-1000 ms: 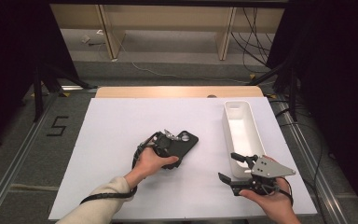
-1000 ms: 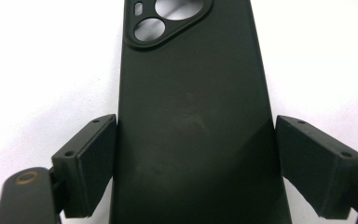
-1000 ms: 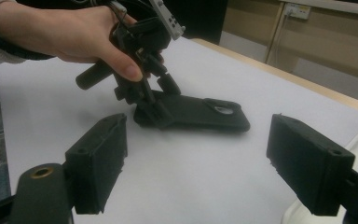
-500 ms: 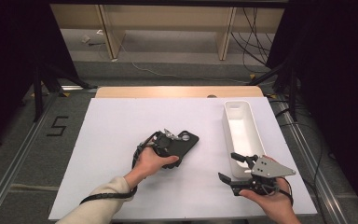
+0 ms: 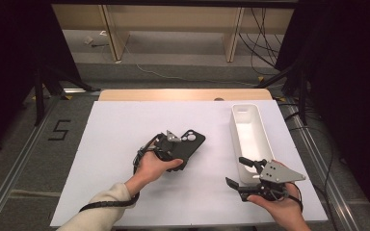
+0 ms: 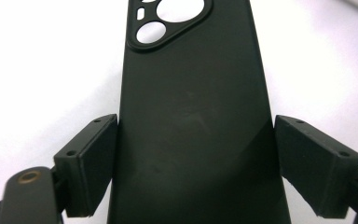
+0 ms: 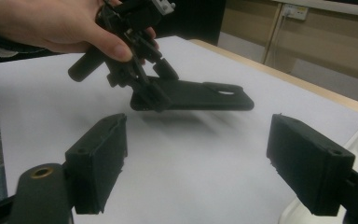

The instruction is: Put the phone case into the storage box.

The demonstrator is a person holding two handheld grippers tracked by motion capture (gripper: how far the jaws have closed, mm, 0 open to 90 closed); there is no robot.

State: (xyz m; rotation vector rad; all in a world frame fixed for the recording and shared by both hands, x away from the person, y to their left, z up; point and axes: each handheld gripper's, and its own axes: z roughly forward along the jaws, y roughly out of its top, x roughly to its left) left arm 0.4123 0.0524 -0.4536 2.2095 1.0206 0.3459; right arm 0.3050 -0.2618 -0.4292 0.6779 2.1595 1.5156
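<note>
White sheet (image 5: 125,144) covers table; left claw (image 5: 176,153) pinches phone case (image 5: 189,144), right claw (image 5: 243,172) spread.

A white table top (image 5: 125,144) with a wooden far edge (image 5: 183,94) fills the lower centre of the frame, a grey floor (image 5: 24,159) marked with a black "5" (image 5: 59,130) lies at its left, and pale wooden furniture legs (image 5: 111,29) and loose cables (image 5: 265,43) stand along the top.
</note>
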